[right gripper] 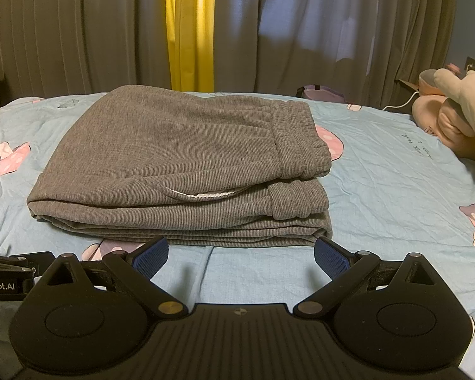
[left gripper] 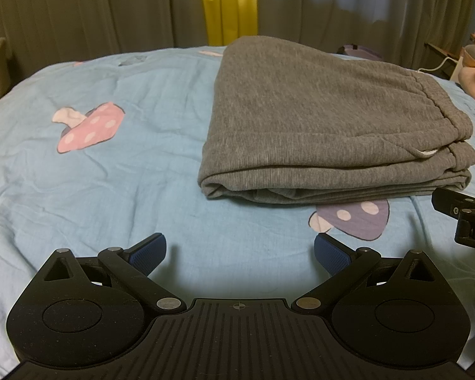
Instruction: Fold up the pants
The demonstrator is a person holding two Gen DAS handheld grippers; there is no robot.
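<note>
The grey pants [left gripper: 316, 120] lie folded in a thick rectangular stack on the light blue bedsheet [left gripper: 110, 174], waistband to the right. They also show in the right wrist view [right gripper: 180, 158], with a white pocket lining peeking out at the front. My left gripper [left gripper: 240, 253] is open and empty, a little in front of and left of the stack. My right gripper [right gripper: 241, 255] is open and empty, just in front of the stack's near edge. The right gripper's body shows at the left view's right edge [left gripper: 465, 218].
The sheet has pink [left gripper: 88, 126] and purple [left gripper: 354, 218] mushroom prints. Plush toys [right gripper: 452, 120] lie at the bed's right side. Grey and yellow curtains [right gripper: 190, 28] hang behind the bed.
</note>
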